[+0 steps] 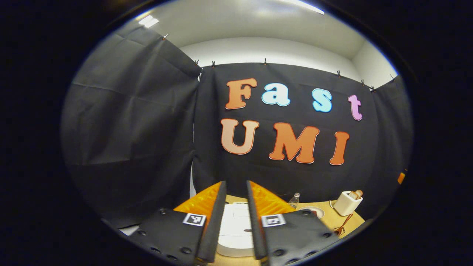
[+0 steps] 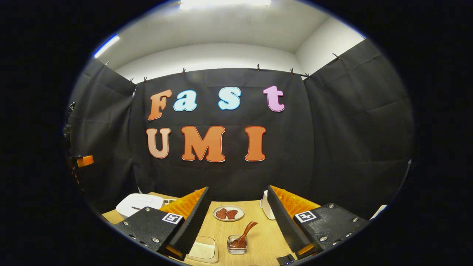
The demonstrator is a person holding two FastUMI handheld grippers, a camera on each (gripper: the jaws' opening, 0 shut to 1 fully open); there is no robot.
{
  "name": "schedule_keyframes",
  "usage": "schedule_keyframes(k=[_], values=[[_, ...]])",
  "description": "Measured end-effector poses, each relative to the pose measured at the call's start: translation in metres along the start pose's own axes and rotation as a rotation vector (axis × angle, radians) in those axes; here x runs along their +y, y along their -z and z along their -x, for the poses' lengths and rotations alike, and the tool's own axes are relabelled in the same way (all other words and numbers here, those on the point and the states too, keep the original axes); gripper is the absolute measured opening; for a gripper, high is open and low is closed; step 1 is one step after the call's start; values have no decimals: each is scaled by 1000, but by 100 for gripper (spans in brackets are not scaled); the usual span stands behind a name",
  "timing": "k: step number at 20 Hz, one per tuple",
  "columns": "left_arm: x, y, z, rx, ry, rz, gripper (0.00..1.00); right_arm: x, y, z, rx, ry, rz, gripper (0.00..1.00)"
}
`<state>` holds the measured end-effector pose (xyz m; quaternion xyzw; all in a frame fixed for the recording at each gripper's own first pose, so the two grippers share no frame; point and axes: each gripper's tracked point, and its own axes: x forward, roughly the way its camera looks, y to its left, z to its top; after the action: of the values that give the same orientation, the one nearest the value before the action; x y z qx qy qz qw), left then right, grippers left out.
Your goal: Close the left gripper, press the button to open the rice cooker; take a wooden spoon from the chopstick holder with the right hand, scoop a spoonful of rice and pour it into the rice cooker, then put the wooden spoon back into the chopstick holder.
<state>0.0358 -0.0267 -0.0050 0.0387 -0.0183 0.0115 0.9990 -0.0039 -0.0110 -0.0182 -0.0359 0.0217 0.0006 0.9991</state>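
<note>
The white rice cooker (image 1: 236, 229) sits just below and between the fingers of my left gripper (image 1: 236, 183), with its lid down. The left jaws stand a narrow gap apart with nothing between them. The white chopstick holder (image 1: 347, 203) stands at the right with wooden handles (image 1: 357, 193) sticking out. In the right gripper view, my right gripper (image 2: 237, 190) is wide open above the wooden table (image 2: 258, 240). The rice cooker (image 2: 138, 203) is at the left, and the chopstick holder (image 2: 265, 208) is partly hidden behind the right finger. A shallow tray (image 2: 201, 249) lies near the left finger.
A small plate with brown pieces (image 2: 228, 213) lies mid-table. In front of it, a small glass cup (image 2: 237, 246) holds a brown spoon (image 2: 247, 231). A clear bottle (image 1: 294, 200) and a wooden utensil (image 1: 343, 225) are by the holder. Black cloth walls surround the table.
</note>
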Motion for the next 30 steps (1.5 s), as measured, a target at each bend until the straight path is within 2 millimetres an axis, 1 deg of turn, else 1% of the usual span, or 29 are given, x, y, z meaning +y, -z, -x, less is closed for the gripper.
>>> schedule_keyframes(k=[1,2,3,4,5,6,8,10,14,15,18,20,23,25,26,29,30], values=[[-12,5,2,17,44,-13,30,-2,0,1,-3,5,-3,95],[-22,9,0,27,79,-24,30,-3,-1,1,-4,8,-6,95],[-20,15,-10,37,85,-52,30,-5,0,0,-2,10,-10,95],[-21,16,-8,47,78,-70,30,-5,0,0,0,10,-15,95],[-29,28,-14,54,105,-80,7,-5,1,0,1,10,-20,95],[-35,35,-13,79,130,-68,6,-6,1,0,1,11,-23,95],[-50,55,-26,113,186,-55,5,-6,3,0,8,13,-23,95],[-53,76,-38,161,207,-76,4,-6,8,-1,19,13,-20,95],[-69,120,-60,258,254,-86,4,-9,15,-2,38,21,-2,95],[-71,131,-65,279,263,-80,4,-12,18,-2,46,26,0,95],[-73,171,-81,364,275,-102,4,-18,24,-3,65,41,-10,95],[-77,197,-88,425,283,-103,5,-21,28,-4,72,49,-16,95],[-78,222,-95,486,275,-90,4,-27,36,-5,94,63,-19,95],[-78,236,-99,525,263,-68,4,-29,38,-6,102,63,-24,95],[-77,239,-100,533,256,-66,5,-31,38,-6,102,67,-23,95],[-72,251,-99,564,244,-55,4,-38,42,-9,114,80,-27,95],[-71,250,-101,565,242,-45,4,-39,43,-10,115,82,-31,95]])
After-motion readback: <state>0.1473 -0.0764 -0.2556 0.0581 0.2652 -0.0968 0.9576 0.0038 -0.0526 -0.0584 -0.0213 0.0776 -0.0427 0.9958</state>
